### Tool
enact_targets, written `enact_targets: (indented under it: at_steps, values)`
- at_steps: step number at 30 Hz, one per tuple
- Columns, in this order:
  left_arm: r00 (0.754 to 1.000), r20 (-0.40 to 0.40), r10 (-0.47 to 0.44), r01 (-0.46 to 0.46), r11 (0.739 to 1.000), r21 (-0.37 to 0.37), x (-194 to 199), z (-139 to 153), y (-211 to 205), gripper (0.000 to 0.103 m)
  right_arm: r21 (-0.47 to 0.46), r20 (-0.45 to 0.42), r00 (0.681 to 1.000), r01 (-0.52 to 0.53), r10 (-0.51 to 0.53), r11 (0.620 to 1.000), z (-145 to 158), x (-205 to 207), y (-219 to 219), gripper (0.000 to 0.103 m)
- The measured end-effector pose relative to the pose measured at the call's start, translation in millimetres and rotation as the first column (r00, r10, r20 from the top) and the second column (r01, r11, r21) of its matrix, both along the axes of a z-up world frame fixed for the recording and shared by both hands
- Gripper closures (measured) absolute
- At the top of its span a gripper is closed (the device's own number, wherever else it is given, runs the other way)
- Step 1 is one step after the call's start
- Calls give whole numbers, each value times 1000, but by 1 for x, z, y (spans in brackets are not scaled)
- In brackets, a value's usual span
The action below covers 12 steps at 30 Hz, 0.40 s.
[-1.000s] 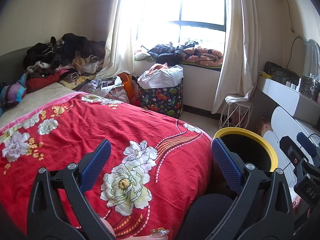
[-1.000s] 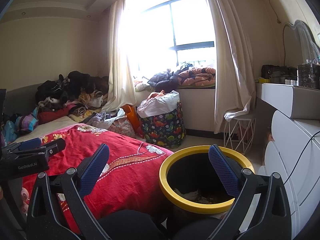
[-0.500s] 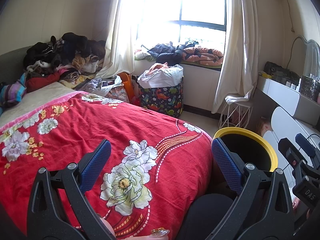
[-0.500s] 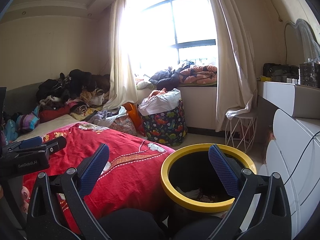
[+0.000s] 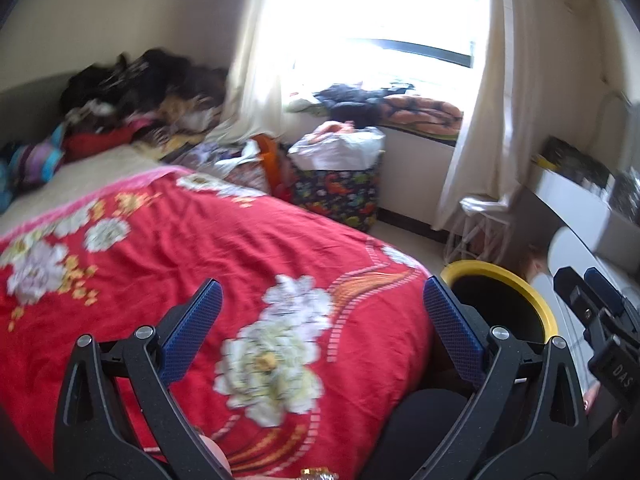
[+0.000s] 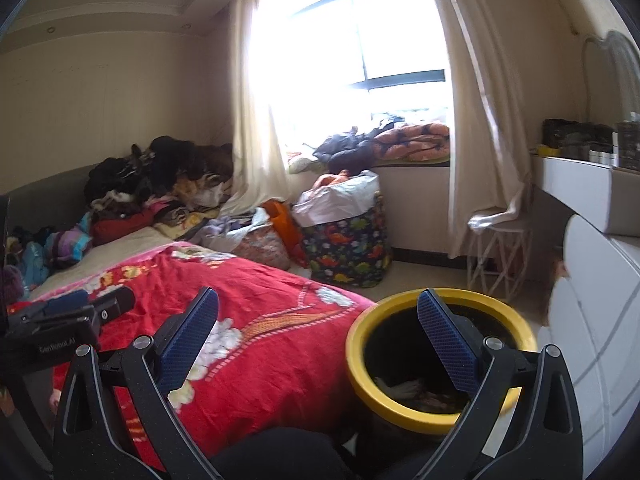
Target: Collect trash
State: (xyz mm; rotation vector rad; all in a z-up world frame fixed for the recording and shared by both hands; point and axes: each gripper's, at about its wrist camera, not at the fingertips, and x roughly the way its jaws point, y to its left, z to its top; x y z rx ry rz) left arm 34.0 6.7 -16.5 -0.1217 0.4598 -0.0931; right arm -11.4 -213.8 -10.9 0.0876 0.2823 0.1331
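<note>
A round trash bin with a yellow rim (image 6: 436,364) stands on the floor beside the bed, with some scraps (image 6: 404,390) at its bottom. It also shows in the left wrist view (image 5: 504,304). My right gripper (image 6: 318,302) is open and empty, held above the bed's corner and the bin's left rim. My left gripper (image 5: 322,292) is open and empty above the red floral blanket (image 5: 200,280). No loose trash shows on the blanket.
A pile of clothes (image 6: 160,184) lies at the bed's head. A dinosaur-print basket (image 6: 348,248) with a white bag stands under the window. A white wire stool (image 6: 500,256) and white dresser (image 6: 592,320) are at right. The other gripper shows at each view's edge (image 5: 600,320).
Both views have shifted with motion blur: the left gripper has risen and tilted down toward the bed, and the right gripper has moved slightly left. Both stay open.
</note>
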Motion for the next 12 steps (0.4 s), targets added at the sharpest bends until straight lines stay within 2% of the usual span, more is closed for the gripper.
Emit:
enact_targets:
  at_steps: [2,4,5,6,7,8,9,10,11,12]
  values:
    - [993,-1,117,-117,993,-15,0,3,39,11,-5,-30,993,-113,113,994,9,19,34,6]
    - [969,-13,245,-245,969,-26,-2,4,81,11,-18,-70,962,-267,265,964,16,40,88,6]
    - [935,-33,352,-353,935,-33,-5,2,118,11,-19,-98,937,-339,336,941,17,50,115,6]
    - [903,-50,427,-428,903,-22,-8,-1,142,11,-22,-179,878,-454,443,891,12,64,161,6]
    - [855,-80,513,-514,858,8,-11,-7,169,11,-26,-239,836,-514,494,858,6,71,191,6]
    - [781,-141,608,-610,792,34,-18,-19,210,11,-31,-324,764,-597,557,801,-7,78,237,6]
    - [730,-178,660,-665,746,41,-24,-27,234,11,-31,-380,711,-649,591,760,-17,81,266,6]
    - [647,-226,728,-736,674,65,-34,-40,267,11,-24,-452,641,-704,620,710,-35,84,306,6]
    - [603,-258,755,-767,638,74,-41,-49,286,11,-12,-499,584,-743,640,669,-49,85,334,6]
    - [539,-312,782,-804,589,87,-50,-65,312,11,-3,-558,510,-791,655,612,-67,86,367,6]
